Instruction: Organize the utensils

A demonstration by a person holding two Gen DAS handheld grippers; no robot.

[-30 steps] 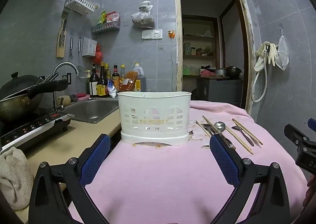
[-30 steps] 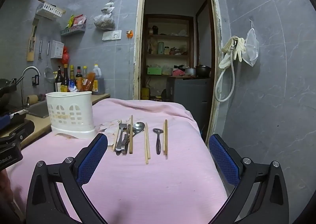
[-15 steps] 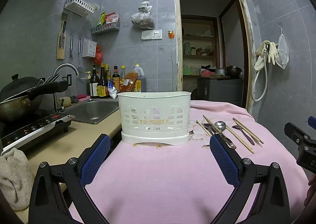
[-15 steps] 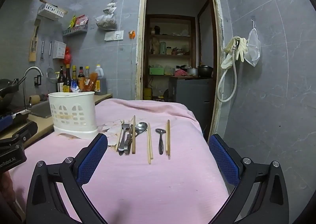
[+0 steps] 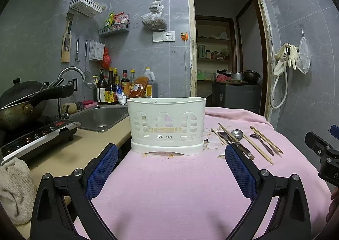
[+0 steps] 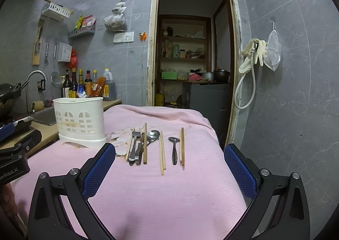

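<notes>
1. My right claw is spread wide and holds nothing, hovering low over the pink-clothed table, lined up for a first pick.
2. My left claw gapes equally, facing the white slotted plastic utensil caddy straight ahead.
3. Just ahead of my right claw, steel spoons and wooden chopsticks lie handle-first in a row.

Your right gripper is drifting toward nine o'clock: in its view the white utensil holder and the row of spoons and chopsticks slide toward three o'clock and look a touch nearer than a second ago. Your left gripper barely shifts, and the holder rises only slightly in its view.
</notes>
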